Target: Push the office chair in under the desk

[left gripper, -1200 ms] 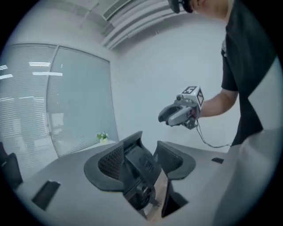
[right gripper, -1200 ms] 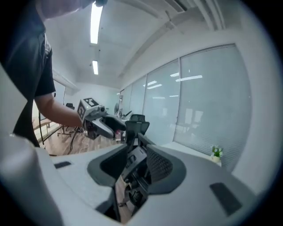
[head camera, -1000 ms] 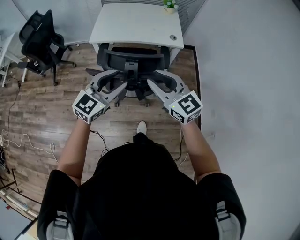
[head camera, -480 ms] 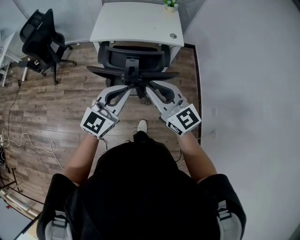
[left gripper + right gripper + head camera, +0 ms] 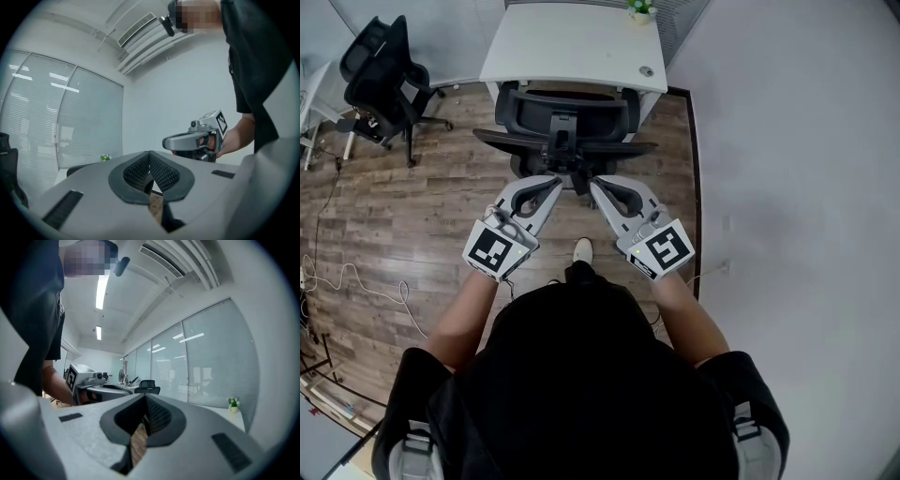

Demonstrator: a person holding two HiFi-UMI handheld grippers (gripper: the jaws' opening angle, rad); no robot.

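Note:
The black office chair (image 5: 565, 112) stands with its seat tucked under the white desk (image 5: 572, 47), backrest and armrests just outside the front edge. My left gripper (image 5: 560, 181) and right gripper (image 5: 592, 184) hover side by side just short of the chair's base, tips close together and touching nothing. Both are shut with nothing between the pads. In the left gripper view the shut jaws (image 5: 150, 159) point up at the room, with the right gripper (image 5: 197, 138) beside them. The right gripper view shows its shut jaws (image 5: 144, 401) and the left gripper (image 5: 93, 380).
A second black chair (image 5: 380, 80) stands at the far left on the wood floor. A small potted plant (image 5: 639, 9) sits on the desk's far edge. A grey wall (image 5: 787, 187) runs along the right. Cables (image 5: 347, 281) lie at the left. The person's shoe (image 5: 582, 252) shows below the grippers.
The chair slid further under the desk. Both grippers drew back from it toward the person, and their jaws went from open to shut.

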